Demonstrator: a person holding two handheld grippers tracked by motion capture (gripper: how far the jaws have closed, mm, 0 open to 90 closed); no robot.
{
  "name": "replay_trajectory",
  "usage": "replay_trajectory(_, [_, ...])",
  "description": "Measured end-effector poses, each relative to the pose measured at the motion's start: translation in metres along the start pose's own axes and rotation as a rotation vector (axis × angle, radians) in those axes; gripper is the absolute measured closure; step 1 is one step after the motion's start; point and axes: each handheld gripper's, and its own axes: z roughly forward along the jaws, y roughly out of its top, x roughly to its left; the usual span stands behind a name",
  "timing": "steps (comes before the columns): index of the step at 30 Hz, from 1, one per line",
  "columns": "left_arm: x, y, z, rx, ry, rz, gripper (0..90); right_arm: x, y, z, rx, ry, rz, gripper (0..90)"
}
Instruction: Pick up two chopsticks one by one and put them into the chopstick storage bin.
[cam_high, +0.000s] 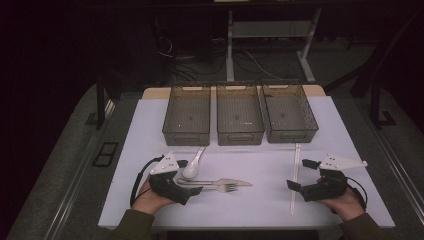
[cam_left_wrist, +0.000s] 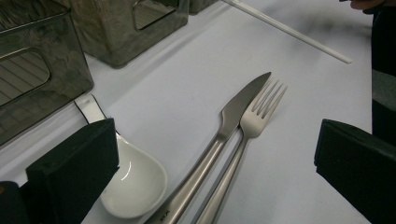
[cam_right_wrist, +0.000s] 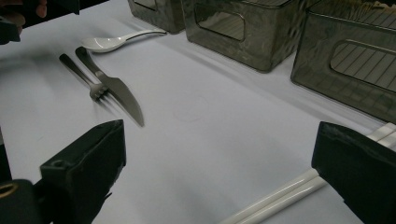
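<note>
Cutlery waits between two open grippers

Cutlery lies on the white table (cam_high: 150, 125) in front of three see-through bins. In the high view the left gripper (cam_high: 189, 176) sits low at the near left of the table, held in a hand (cam_high: 150, 199), and its jaws stand wide apart with nothing between the pads. Just beyond those jaws lie a white spoon (cam_high: 193, 164), a knife (cam_high: 220, 182) and a fork (cam_high: 212, 187). The knife and fork rest side by side, touching along their handles, with their tips pointing toward the right gripper. The spoon lies beside them, its bowl nearest the gripper and its handle angled toward the left bin (cam_high: 186, 114).

The left gripper view shows the spoon's bowl (cam_left_wrist: 135, 182) partly behind one black jaw, and the knife (cam_left_wrist: 224, 135) and fork (cam_left_wrist: 250, 135) lying in the gap between the jaws without touching either.

The right gripper (cam_high: 303, 174) sits at the near right, held in the other hand (cam_high: 345, 202). Its jaws are also wide apart and grip nothing. A pair of white chopsticks (cam_high: 295, 180) lies on the table just beside it, running from near the right bin (cam_high: 289, 112) toward the table's near edge. In the right gripper view the chopsticks (cam_right_wrist: 275, 198) pass behind one jaw.

The middle bin (cam_high: 239, 114) stands between the other two, all three in a row at the far side.
</note>
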Motion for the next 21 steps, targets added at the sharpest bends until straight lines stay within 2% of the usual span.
replay_trajectory(9, [-0.002, 0.0, 0.001, 0.007, -0.011, 0.005, 0.0, 0.0, -0.001, -0.004, 0.034, 0.008, -0.005, 4.1])
replay_trajectory(10, [-0.003, 0.0, 0.001, 0.01, -0.012, 0.005, 0.0, 0.0, -0.001, -0.005, 0.042, 0.01, -0.011, 7.7])
replay_trajectory(12, [-0.003, -0.001, 0.001, 0.014, -0.012, 0.007, 0.0, -0.001, -0.002, -0.007, 0.054, 0.018, -0.015, 8.4])
replay_trajectory(14, [-0.004, -0.001, 0.001, 0.011, -0.013, 0.005, 0.0, -0.001, -0.003, -0.01, 0.07, 0.027, -0.018, 16.4])
replay_trajectory(21, [-0.004, -0.005, -0.002, 0.002, -0.016, -0.015, 0.0, -0.002, -0.01, -0.017, 0.126, 0.038, -0.024, 25.8])
